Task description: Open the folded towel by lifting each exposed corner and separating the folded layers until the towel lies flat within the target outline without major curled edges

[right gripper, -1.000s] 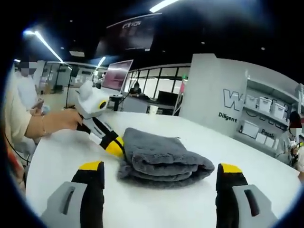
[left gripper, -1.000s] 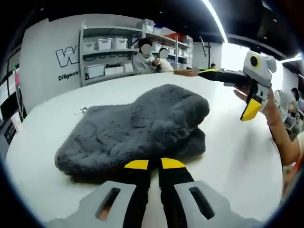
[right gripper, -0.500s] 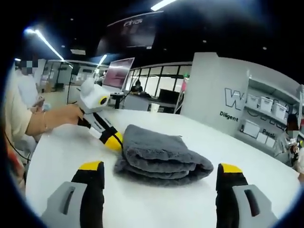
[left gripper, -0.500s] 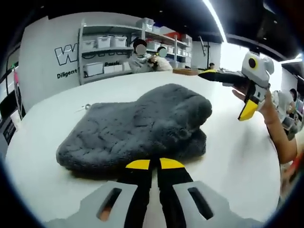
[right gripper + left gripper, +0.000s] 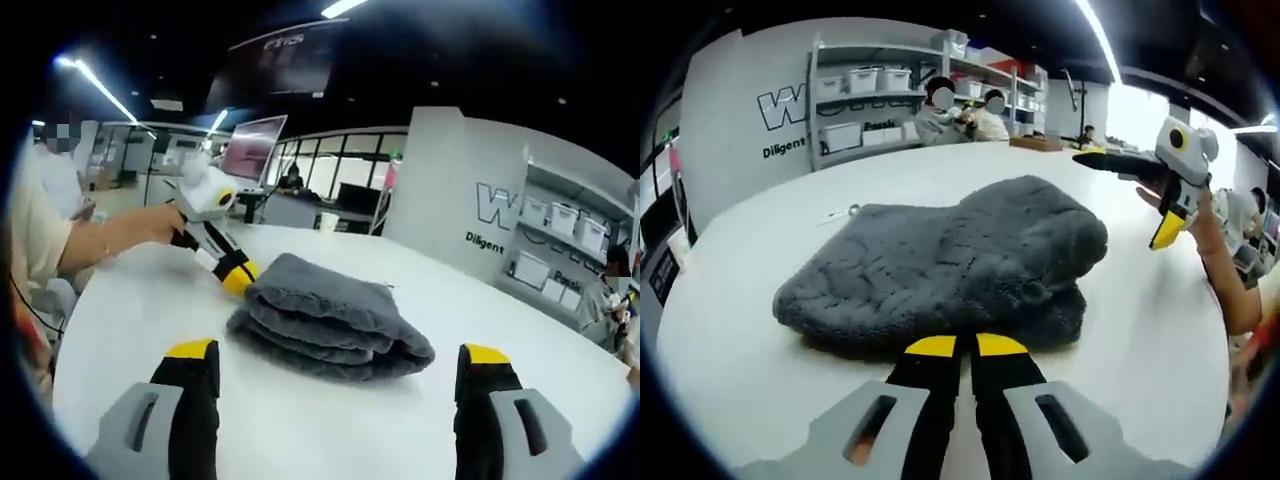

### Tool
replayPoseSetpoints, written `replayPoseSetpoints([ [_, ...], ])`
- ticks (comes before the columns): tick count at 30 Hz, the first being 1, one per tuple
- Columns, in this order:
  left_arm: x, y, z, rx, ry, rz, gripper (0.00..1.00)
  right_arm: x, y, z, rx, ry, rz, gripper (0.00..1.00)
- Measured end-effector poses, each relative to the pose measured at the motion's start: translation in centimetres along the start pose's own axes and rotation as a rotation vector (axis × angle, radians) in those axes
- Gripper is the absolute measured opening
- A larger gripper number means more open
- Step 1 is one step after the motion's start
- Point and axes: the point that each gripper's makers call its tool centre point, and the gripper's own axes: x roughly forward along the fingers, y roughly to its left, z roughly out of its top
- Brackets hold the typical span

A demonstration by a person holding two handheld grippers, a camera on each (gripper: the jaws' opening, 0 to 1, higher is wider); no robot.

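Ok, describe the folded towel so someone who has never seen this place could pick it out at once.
Start at the large round white table in front of the shelving with storage bins. Near its middle lies the dark grey fluffy towel, folded into several thick layers; the left gripper, jaws together, sits at its near edge. It is the only soft, dark thing on the pale tabletop.

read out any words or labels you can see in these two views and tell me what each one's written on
"W": large outlined letter, cut off by the shelving, on the white wall; seen too in the right gripper view.
"Diligent": small dark word under it on that wall.
Dark word behind the shelf unit: too blurred to read.
Hanging dark sign: white lettering too blurred to read.
Grey towel: no text.
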Motion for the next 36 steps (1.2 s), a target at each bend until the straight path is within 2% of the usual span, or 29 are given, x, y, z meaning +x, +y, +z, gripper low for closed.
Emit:
replayPoseSetpoints([
  [6, -0.4, 1.3, -0.1, 0.037, 0.02, 0.027, 0.03, 0.0, -0.1, -0.1, 0.003, 0.001, -0.001, 0.99],
  [20, -1.9, 4.0, -1.0, 0.025, 0.054, 0.05, 0.03, 0.1, -0.2, -0.4, 0.003, 0.015, 0.0, 0.99],
  [36, -2.8, 7.5, -1.4, 0.03, 0.1, 0.126, 0.02, 0.0, 0.0, -0.8, 0.003, 0.028, 0.0, 0.98],
])
